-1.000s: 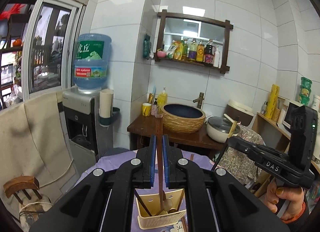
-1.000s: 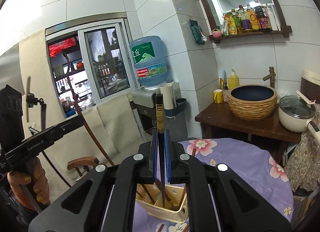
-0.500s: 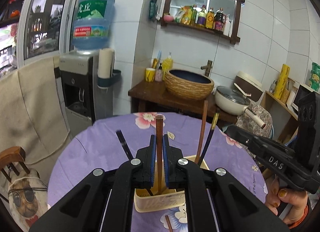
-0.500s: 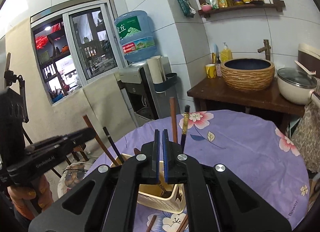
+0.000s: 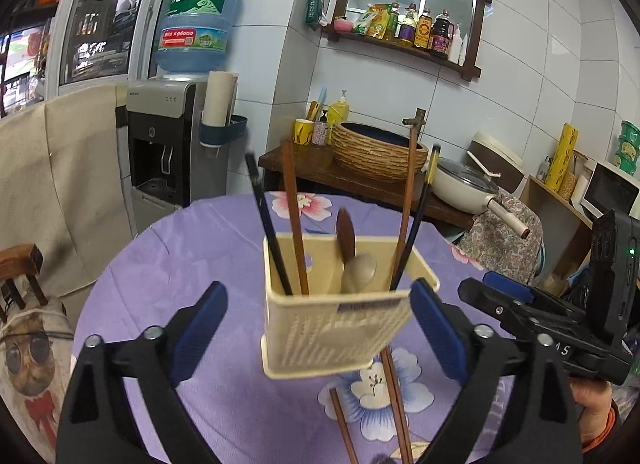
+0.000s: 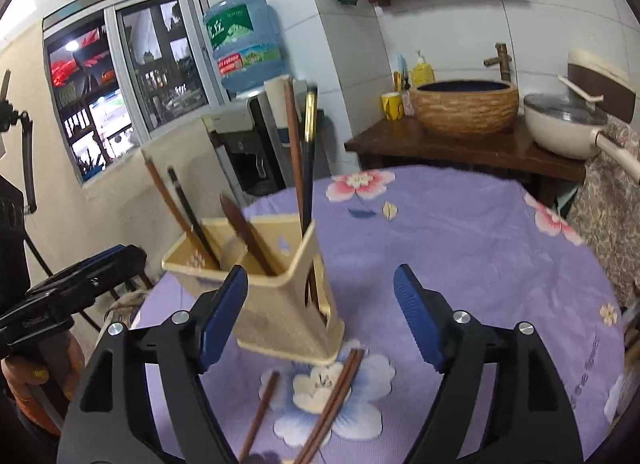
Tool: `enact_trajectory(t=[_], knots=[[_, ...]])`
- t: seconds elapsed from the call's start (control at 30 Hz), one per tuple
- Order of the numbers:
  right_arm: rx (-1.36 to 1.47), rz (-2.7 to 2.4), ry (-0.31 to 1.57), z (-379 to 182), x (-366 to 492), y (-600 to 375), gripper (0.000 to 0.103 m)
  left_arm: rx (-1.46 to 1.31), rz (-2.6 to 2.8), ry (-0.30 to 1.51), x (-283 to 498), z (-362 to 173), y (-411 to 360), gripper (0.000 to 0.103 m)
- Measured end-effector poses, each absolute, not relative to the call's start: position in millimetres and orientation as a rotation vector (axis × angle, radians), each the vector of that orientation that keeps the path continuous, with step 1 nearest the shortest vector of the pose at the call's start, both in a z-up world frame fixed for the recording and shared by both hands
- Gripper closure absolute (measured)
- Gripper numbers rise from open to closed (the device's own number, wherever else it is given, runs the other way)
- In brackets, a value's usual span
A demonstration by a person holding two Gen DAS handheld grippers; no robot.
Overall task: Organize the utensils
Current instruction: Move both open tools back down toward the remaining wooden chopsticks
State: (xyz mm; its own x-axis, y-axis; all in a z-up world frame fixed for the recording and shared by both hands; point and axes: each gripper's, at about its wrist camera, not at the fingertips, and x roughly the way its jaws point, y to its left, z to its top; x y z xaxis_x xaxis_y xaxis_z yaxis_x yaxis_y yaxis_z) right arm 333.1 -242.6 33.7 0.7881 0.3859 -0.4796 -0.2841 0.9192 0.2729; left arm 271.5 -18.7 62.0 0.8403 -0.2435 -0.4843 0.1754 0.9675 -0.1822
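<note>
The cream utensil holder [image 5: 334, 306] stands near the middle of the round bench [image 5: 200, 248] w/ four chopsticks and a spoon [image 5: 358, 270] already upright in it — the job looks partly done, since approx. three brown chopsticks [image 6: 332, 396] lie loose on the cloth at the holder's near side. Both claws, left [image 5: 318, 328] and right [image 6: 320, 314], have just been opening and now stand spread, nothing between the pads. Purple floral cloth covers the bench; beyond its far edge — a water dispenser [image 5: 168, 135], a woven basin [image 5: 378, 149] on a wood stand, white tiled walls.

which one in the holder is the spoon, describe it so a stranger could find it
On the round table with the purple floral cloth stands a cream plastic utensil holder. Among the thin sticks leaning at its corners, the spoon sits near the middle. It alone has a broad, pale rounded bowl, where the chopsticks are slim, straight and dark.
</note>
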Motion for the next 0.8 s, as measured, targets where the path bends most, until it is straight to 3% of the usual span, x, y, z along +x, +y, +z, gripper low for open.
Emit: enact_trajectory(t=[0.13, 0.43, 0.8], knots=[[0.177, 0.362, 0.611, 5.3, 317.3, -243.5, 0.022, -0.145, -0.209, 0.568, 255.1, 33.3, -19.1, 0.006], [0.175, 0.264, 0.733, -45.1, 291.3, -250.0, 0.021, -0.267, -0.122, 0.682, 224.4, -8.6, 7.9, 0.006], [0.067, 0.241, 0.805, -69.9, 287.1, -229.2, 0.023, -0.114, -0.113, 0.816, 206.5, -40.2, -3.0, 0.006]])
